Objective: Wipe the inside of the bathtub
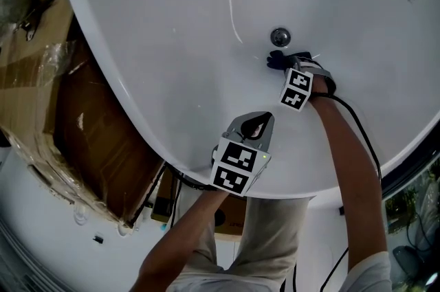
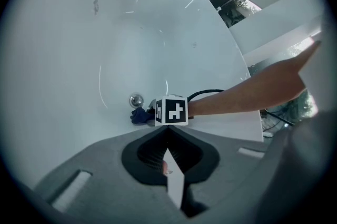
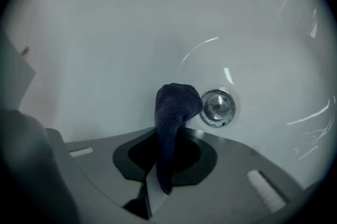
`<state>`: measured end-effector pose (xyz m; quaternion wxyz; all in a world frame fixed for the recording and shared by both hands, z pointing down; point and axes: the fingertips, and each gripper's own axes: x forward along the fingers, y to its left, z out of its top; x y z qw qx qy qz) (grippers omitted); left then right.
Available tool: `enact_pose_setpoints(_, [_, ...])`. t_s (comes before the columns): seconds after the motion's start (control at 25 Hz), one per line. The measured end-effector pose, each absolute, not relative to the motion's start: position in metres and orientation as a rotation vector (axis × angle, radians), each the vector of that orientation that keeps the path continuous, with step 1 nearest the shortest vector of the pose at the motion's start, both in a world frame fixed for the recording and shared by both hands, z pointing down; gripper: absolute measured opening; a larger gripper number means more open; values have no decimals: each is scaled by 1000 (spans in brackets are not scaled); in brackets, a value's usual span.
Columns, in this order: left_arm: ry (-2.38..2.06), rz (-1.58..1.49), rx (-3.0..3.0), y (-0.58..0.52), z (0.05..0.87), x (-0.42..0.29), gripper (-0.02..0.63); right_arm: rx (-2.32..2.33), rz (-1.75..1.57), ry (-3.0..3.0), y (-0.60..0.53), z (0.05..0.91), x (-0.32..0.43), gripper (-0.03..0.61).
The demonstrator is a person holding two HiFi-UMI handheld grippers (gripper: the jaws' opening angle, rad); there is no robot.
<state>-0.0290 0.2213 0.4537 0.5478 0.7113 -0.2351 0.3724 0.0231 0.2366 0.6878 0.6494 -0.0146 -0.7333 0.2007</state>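
Note:
The white bathtub (image 1: 206, 23) fills the head view, with a round chrome drain (image 1: 280, 36) on its floor. My right gripper (image 1: 284, 64) reaches down inside the tub and is shut on a dark blue cloth (image 3: 174, 112). The cloth's bunched end presses on the tub floor just left of the chrome drain (image 3: 218, 107). My left gripper (image 1: 256, 126) hovers over the near rim, shut with nothing between its jaws. In the left gripper view the dark blue cloth (image 2: 140, 115) lies beside the chrome drain (image 2: 136, 100), next to the right gripper's marker cube (image 2: 171, 110).
Brown cardboard (image 1: 82, 132) wrapped in plastic lies on the floor left of the tub. A black cable (image 1: 357, 126) runs along my right arm. A window (image 2: 234, 7) shows beyond the tub's far rim.

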Motion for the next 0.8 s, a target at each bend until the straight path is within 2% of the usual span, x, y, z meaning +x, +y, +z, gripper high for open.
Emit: enact_pose_setpoints(0.8, [-615, 880, 1758, 170, 397, -36, -2, 27, 585, -1834, 229, 532, 24, 49])
